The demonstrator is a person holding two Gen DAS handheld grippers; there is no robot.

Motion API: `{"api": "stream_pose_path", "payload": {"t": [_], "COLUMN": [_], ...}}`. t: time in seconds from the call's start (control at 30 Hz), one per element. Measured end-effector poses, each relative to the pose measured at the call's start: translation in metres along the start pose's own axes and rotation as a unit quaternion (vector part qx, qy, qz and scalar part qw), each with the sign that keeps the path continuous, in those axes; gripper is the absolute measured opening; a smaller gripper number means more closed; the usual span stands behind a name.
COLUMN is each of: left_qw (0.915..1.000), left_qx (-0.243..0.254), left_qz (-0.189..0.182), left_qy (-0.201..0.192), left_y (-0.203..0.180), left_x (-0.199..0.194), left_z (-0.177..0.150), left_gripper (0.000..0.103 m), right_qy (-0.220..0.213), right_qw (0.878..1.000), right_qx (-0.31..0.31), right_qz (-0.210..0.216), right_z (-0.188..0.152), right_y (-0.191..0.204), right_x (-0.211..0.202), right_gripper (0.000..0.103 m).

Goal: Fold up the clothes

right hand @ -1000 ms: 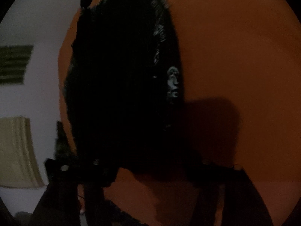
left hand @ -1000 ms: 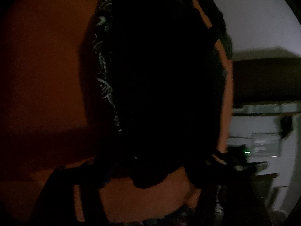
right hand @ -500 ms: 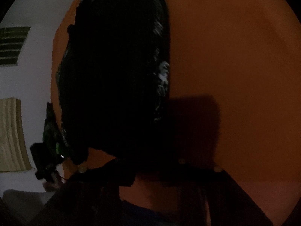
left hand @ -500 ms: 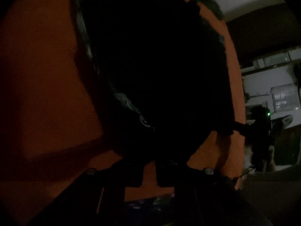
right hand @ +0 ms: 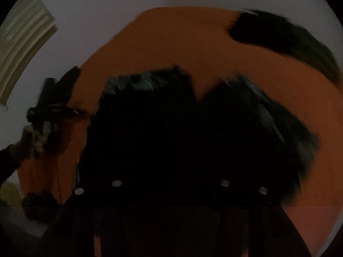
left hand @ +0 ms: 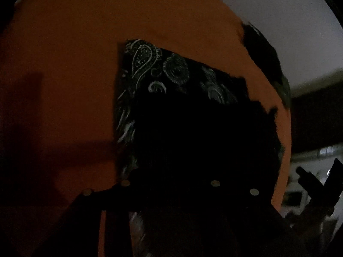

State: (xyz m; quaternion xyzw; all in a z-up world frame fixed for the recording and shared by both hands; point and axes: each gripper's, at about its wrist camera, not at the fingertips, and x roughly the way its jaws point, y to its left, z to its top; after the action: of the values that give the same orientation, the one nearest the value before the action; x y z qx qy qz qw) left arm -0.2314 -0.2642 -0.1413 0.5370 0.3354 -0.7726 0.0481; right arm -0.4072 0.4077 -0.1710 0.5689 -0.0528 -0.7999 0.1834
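Paisley cloth (left hand: 171,79) lay mid-frame on the orange surface (left hand: 64,53), directly ahead of both grippers. Jaws' state couldn't be told in the dark.

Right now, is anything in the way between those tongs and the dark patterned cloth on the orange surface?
Nothing visible. The black paisley cloth lies right in front of the left tongs on the orange surface; a second dark pile sits beyond, off to the side.

Both tongs' tips lost in darkness
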Motion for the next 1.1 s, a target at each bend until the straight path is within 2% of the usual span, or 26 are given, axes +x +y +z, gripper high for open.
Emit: {"api": "stream_pose_path", "payload": {"t": [0.17, 0.27, 0.33, 0.43, 0.6, 0.67, 0.77, 0.83, 0.87, 0.97, 1.03, 1.1], "left_qw": [0.9983, 0.9974, 0.9966, 0.9949, 0.9944, 0.9944, 0.9957, 0.996, 0.9961, 0.9976, 0.998, 0.9979], "left_qx": [-0.005, -0.014, 0.004, 0.015, -0.016, -0.035, -0.048, -0.05, -0.048, -0.019, -0.002, 0.013], "left_qz": [0.041, 0.052, 0.068, 0.077, 0.075, 0.066, 0.028, 0.001, -0.005, 0.017, 0.019, 0.024], "left_qy": [-0.041, -0.047, -0.046, -0.063, -0.072, -0.074, -0.073, -0.073, -0.074, -0.064, -0.061, -0.058], "left_y": [0.001, 0.003, -0.007, -0.012, 0.005, 0.019, 0.035, 0.04, 0.039, 0.026, 0.019, 0.015], "left_x": [0.018, 0.024, 0.026, 0.021, 0.014, 0.01, 0.012, 0.014, 0.016, 0.018, 0.015, 0.013], "left_z": [0.017, 0.022, 0.024, 0.031, 0.038, 0.033, 0.025, 0.021, 0.022, 0.024, 0.022, 0.02], "left_gripper": [0.036, 0.036, 0.036, 0.036, 0.036, 0.036, 0.036, 0.036, 0.036, 0.036, 0.036, 0.045], "right_qy": [-0.016, 0.007, 0.016, 0.012, 0.002, 0.002, -0.012, -0.033, -0.04, -0.04, -0.042, -0.053], "right_qw": [0.996, 0.997, 0.996, 0.996, 0.998, 0.998, 0.997, 0.995, 0.994, 0.988, 0.986, 0.987], "right_qx": [-0.088, -0.083, -0.083, -0.074, -0.046, -0.051, -0.068, -0.086, -0.097, -0.13, -0.139, -0.137], "right_qz": [0.013, -0.006, -0.012, -0.049, -0.034, -0.032, -0.045, -0.04, -0.041, -0.068, -0.08, -0.071], "right_z": [0.103, 0.118, 0.12, 0.121, 0.123, 0.123, 0.119, 0.112, 0.108, 0.104, 0.104, 0.104], "right_y": [0.048, 0.06, 0.062, 0.057, 0.041, 0.04, 0.044, 0.048, 0.05, 0.055, 0.057, 0.059], "right_x": [0.067, 0.114, 0.134, 0.154, 0.166, 0.17, 0.162, 0.153, 0.15, 0.151, 0.147, 0.144], "right_gripper": [0.045, 0.045, 0.045, 0.045, 0.045, 0.045, 0.046, 0.053, 0.056, 0.056, 0.056, 0.056]}}
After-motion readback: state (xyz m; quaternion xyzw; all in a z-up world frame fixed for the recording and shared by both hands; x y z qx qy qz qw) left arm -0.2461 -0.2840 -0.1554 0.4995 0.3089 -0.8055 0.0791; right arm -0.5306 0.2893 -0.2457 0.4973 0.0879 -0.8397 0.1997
